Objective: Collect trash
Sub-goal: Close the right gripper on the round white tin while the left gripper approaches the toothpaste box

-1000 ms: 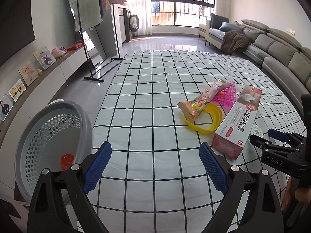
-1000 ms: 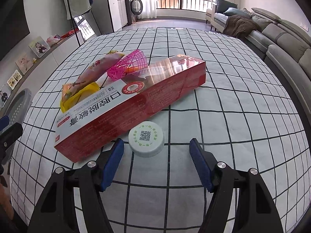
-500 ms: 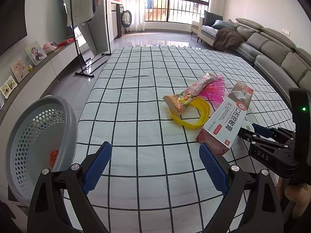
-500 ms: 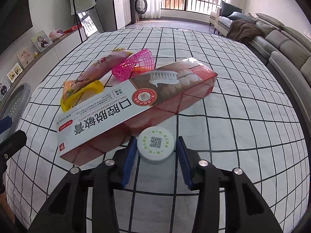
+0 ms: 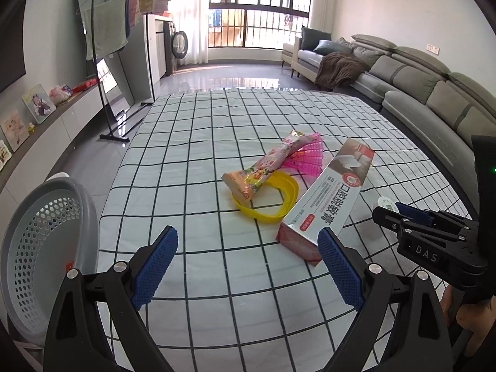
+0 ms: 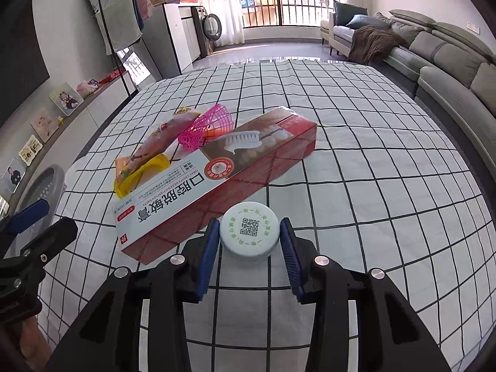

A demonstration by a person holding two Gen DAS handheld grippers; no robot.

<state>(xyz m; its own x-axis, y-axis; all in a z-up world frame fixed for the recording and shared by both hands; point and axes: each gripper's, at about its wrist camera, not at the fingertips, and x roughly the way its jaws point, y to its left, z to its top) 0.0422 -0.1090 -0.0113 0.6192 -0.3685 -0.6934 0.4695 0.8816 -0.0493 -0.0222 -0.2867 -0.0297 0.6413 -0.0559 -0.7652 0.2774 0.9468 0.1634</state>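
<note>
My right gripper (image 6: pixel 249 238) is shut on a round white lid (image 6: pixel 249 232) with a QR code, held just above the checked cloth; the lid also shows in the left wrist view (image 5: pixel 386 202). Beside it lies a long red toothpaste box (image 6: pixel 214 179) (image 5: pixel 328 198). Beyond it are a snack wrapper (image 5: pixel 266 167), a yellow ring (image 5: pixel 272 198) and a pink mesh basket (image 5: pixel 307 158) (image 6: pixel 206 127). My left gripper (image 5: pixel 248 266) is open and empty over the cloth's near edge. A grey perforated bin (image 5: pixel 40 248) with something orange inside stands at the left.
The checked cloth (image 5: pixel 217 130) covers a large low surface. A grey sofa (image 5: pixel 434 93) runs along the right. A clothes rack (image 5: pixel 111 49) and a low shelf with pictures (image 5: pixel 18 124) stand at the left.
My right gripper has closed on the white lid and lifted slightly. My left gripper stayed open and drifted left and back, so the bin sits nearer the frame's left edge.
</note>
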